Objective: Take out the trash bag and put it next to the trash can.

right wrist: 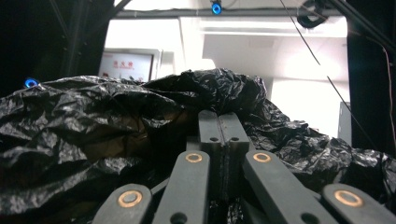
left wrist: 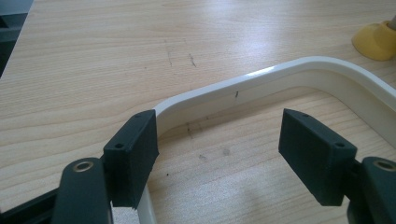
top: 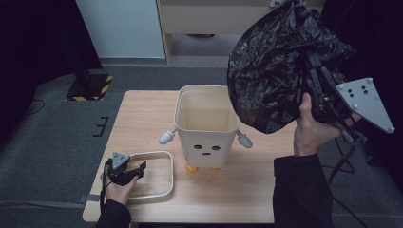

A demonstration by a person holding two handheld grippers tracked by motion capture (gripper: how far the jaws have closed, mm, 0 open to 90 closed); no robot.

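My right gripper (top: 311, 64) is raised above the table's far right corner, jaws pressed together on a fold of the crumpled black plastic bag (top: 275, 66); in the right gripper view the pads (right wrist: 224, 135) meet with film pinched between them. The bag hangs in the air just right of the cream bin (top: 206, 126), which stands mid-table with a printed face, two stubby arms and orange feet. No brand or text is legible on the bin or bag. My left gripper (top: 127, 172) sits near the front left corner, jaws wide apart, straddling the white ring frame (left wrist: 261, 81) lying flat on the table (top: 142, 118), gripping nothing. A sign behind the bag carries red writing, unreadable.
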